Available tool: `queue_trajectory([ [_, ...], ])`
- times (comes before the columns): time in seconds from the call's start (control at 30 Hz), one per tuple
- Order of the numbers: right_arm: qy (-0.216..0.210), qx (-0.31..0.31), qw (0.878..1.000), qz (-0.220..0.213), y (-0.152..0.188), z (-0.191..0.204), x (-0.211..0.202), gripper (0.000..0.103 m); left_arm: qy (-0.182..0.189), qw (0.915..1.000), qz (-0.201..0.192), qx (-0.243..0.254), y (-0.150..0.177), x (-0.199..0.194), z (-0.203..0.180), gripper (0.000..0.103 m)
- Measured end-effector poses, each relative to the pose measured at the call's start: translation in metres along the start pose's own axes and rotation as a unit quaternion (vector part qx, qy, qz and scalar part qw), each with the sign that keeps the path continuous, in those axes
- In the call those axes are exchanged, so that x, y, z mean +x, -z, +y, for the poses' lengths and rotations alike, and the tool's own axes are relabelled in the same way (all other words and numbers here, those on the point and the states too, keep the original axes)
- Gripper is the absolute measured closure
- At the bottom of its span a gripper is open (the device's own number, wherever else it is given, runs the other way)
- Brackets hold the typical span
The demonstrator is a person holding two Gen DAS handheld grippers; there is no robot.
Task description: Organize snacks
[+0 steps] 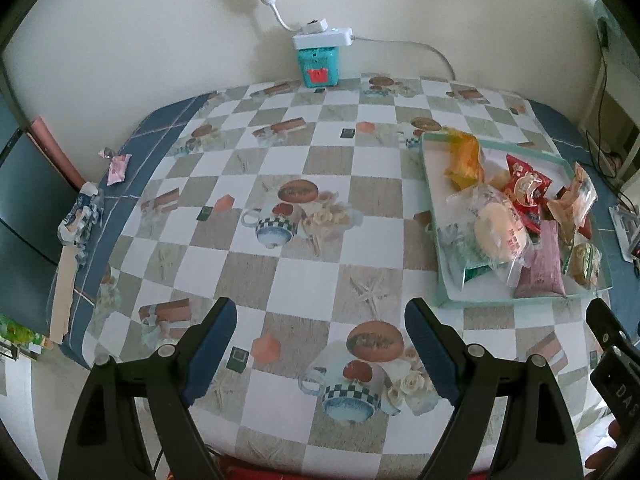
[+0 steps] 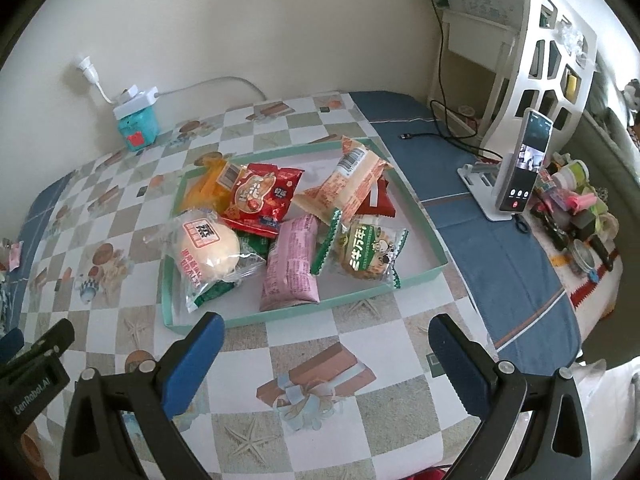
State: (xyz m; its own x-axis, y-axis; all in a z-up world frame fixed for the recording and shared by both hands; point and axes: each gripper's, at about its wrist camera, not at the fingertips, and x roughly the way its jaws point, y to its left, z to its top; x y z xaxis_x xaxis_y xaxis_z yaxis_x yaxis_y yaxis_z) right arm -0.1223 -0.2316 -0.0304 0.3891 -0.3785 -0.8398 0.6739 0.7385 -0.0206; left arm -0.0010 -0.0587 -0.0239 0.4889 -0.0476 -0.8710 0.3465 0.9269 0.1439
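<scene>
The checkered, teapot-printed surface (image 2: 120,216) fills both views. On it, at centre of the right wrist view and at right in the left wrist view, sits a shallow mint-green rectangular cardboard tray (image 2: 424,268) (image 1: 430,216) heaped with packets. Among them are a pink plastic snack pouch (image 2: 290,264) (image 1: 540,264), a clear-wrapped pale round bun (image 2: 208,256) (image 1: 498,236) and a red foil snack bag (image 2: 260,196) (image 1: 528,190). Left tongs (image 1: 322,352) and right tongs (image 2: 326,364), blue-padded, hover released near the tray's front edge, grasping nothing.
</scene>
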Motion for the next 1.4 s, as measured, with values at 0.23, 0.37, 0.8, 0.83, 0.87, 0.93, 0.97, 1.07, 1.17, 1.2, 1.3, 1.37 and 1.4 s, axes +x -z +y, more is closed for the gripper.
queue_trajectory([
  [0.23, 0.000, -0.016, 1.000, 0.003, -0.001, 0.009, 0.002, 0.000, 0.003, 0.9998, 0.021, -0.003, -0.001, 0.008, 0.007, 0.016],
  [0.37, 0.001, -0.024, 1.000, 0.003, -0.002, 0.014, 0.002, 0.000, 0.004, 0.9995, 0.029, -0.006, -0.001, 0.011, 0.010, 0.016],
  [0.8, 0.005, -0.037, 0.999, 0.003, -0.003, 0.022, 0.003, 0.000, 0.011, 0.9990, 0.042, -0.010, -0.001, 0.017, 0.015, 0.016],
  [0.83, 0.005, -0.037, 0.999, 0.003, -0.003, 0.022, 0.003, 0.000, 0.011, 0.9990, 0.042, -0.011, -0.001, 0.017, 0.016, 0.016],
  [0.87, 0.005, -0.037, 0.999, 0.003, -0.003, 0.023, 0.003, 0.000, 0.012, 0.9989, 0.043, -0.011, -0.001, 0.018, 0.016, 0.016],
  [0.93, 0.005, -0.037, 0.999, 0.003, -0.003, 0.023, 0.003, 0.000, 0.012, 0.9989, 0.043, -0.011, -0.002, 0.018, 0.016, 0.016],
  [0.97, 0.005, -0.038, 0.999, 0.003, -0.003, 0.023, 0.003, 0.000, 0.011, 0.9989, 0.044, -0.012, -0.002, 0.018, 0.016, 0.016],
  [1.07, 0.005, -0.039, 0.999, 0.003, -0.003, 0.023, 0.004, 0.000, 0.011, 0.9989, 0.044, -0.012, -0.002, 0.019, 0.017, 0.016],
  [1.17, 0.005, -0.039, 0.999, 0.003, -0.003, 0.024, 0.003, 0.000, 0.010, 0.9989, 0.044, -0.012, -0.002, 0.020, 0.017, 0.016],
  [1.2, 0.005, -0.040, 0.999, 0.003, -0.004, 0.024, 0.003, 0.000, 0.011, 0.9989, 0.044, -0.011, -0.002, 0.020, 0.017, 0.016],
  [1.3, 0.005, -0.039, 0.999, 0.003, -0.004, 0.024, 0.003, 0.000, 0.010, 0.9989, 0.045, -0.011, -0.002, 0.020, 0.017, 0.016],
  [1.37, 0.005, -0.039, 0.999, 0.003, -0.004, 0.024, 0.003, 0.000, 0.010, 0.9989, 0.045, -0.012, -0.002, 0.020, 0.017, 0.016],
  [1.4, 0.005, -0.039, 0.999, 0.003, -0.004, 0.024, 0.003, 0.000, 0.011, 0.9989, 0.045, -0.011, -0.002, 0.020, 0.017, 0.016],
])
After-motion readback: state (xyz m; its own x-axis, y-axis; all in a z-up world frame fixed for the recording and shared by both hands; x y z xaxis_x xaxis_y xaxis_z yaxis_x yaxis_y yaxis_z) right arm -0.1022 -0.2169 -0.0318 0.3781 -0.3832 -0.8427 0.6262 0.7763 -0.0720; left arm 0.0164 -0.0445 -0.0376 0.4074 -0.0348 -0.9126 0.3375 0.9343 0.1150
